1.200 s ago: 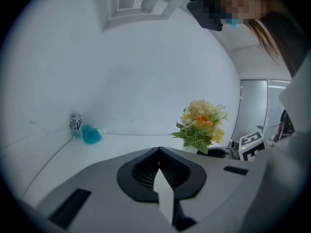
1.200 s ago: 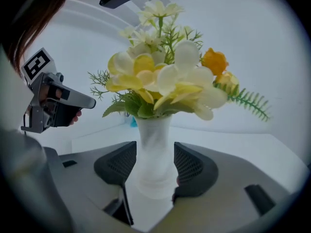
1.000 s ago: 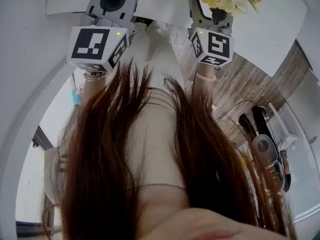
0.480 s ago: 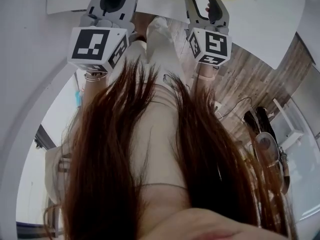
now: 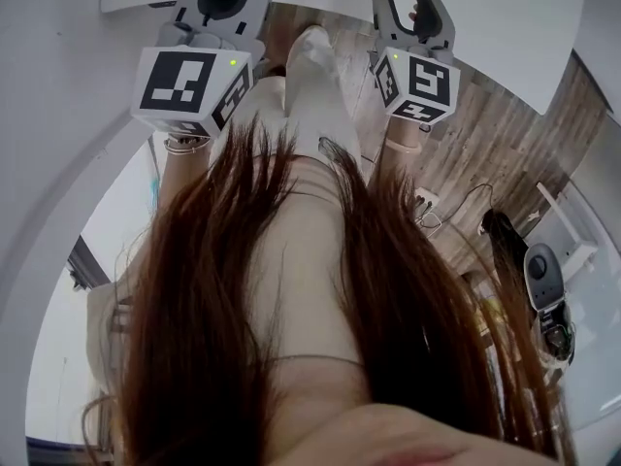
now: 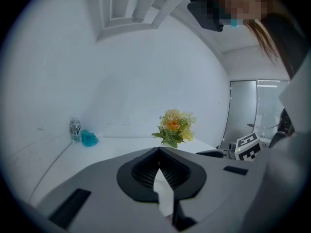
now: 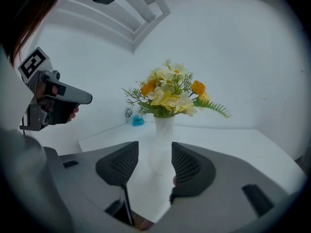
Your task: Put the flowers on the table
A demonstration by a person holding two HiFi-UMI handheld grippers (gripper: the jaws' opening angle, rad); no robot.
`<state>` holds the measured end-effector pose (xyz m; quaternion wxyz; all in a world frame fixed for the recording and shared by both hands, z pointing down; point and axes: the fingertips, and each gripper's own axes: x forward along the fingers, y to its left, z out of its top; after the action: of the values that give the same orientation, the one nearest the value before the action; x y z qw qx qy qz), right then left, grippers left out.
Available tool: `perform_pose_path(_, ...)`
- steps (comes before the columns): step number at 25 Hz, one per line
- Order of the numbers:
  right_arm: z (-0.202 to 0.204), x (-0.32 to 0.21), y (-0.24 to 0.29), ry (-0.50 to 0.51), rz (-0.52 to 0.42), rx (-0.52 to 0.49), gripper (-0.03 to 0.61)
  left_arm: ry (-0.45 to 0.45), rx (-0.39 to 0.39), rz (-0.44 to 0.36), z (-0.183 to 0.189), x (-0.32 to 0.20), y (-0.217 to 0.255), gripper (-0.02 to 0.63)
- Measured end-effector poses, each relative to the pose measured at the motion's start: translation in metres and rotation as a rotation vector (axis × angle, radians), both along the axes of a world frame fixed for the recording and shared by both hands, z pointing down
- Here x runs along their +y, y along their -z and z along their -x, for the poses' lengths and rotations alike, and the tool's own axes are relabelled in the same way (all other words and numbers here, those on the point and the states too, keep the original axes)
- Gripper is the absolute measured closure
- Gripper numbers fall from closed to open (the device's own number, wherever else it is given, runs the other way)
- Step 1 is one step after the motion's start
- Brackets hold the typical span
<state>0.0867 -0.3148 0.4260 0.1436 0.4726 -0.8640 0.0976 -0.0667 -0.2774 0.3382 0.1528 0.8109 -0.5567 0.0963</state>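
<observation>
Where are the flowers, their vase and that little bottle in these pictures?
flowers (image 7: pixel 168 99): right gripper view, on the yellow blooms in the middle.
vase (image 7: pixel 163 129): right gripper view, on its white neck.
bottle (image 6: pixel 74 128): left gripper view, on its body.

Plain white walls (image 6: pixel 146 81), recessed ceiling panel (image 6: pixel 126 8), white desk (image 7: pixel 233 144) against the wall, glazed door (image 6: pixel 243 110) beyond, wood-plank floor (image 5: pixel 505 149), even light

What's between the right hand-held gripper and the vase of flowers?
Only bare white table, seen in the right gripper view. The right hand-held gripper, jaws just closing slightly on nothing, stands short of the vase of flowers.
</observation>
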Motion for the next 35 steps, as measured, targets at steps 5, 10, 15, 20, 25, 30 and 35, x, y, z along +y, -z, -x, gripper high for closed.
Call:
perform_pose_path(5, 0.001, 0.021, 0.012, -0.019, -0.024, -0.003, 0.351, -0.019, 0.001, -0.02, 0.002, 0.024, 0.008, 0.609)
perform_pose_path(10, -0.002, 0.049, 0.02, -0.042, -0.04, -0.005, 0.354, -0.041, 0.004, -0.037, 0.0, 0.055, 0.016, 0.609)
perform_pose_path(15, 0.006, 0.076, 0.026, -0.053, -0.069, -0.005, 0.356, -0.052, 0.005, -0.058, 0.009, 0.084, 0.017, 0.609)
perform_pose_path(20, 0.006, 0.099, 0.038, -0.073, -0.096, -0.016, 0.356, -0.065, 0.014, -0.078, 0.012, 0.108, 0.021, 0.609)
perform_pose_path(25, 0.002, 0.122, 0.049, -0.097, -0.116, -0.038, 0.36, -0.09, 0.024, -0.101, 0.01, 0.131, 0.025, 0.609)
perform_pose_path(30, 0.005, 0.149, 0.07, -0.113, -0.141, -0.05, 0.363, -0.111, 0.039, -0.128, 0.012, 0.157, 0.042, 0.609)
perform_pose_path(35, 0.023, 0.175, 0.083, -0.101, -0.15, -0.045, 0.369, -0.116, 0.052, -0.122, 0.025, 0.183, 0.046, 0.61)
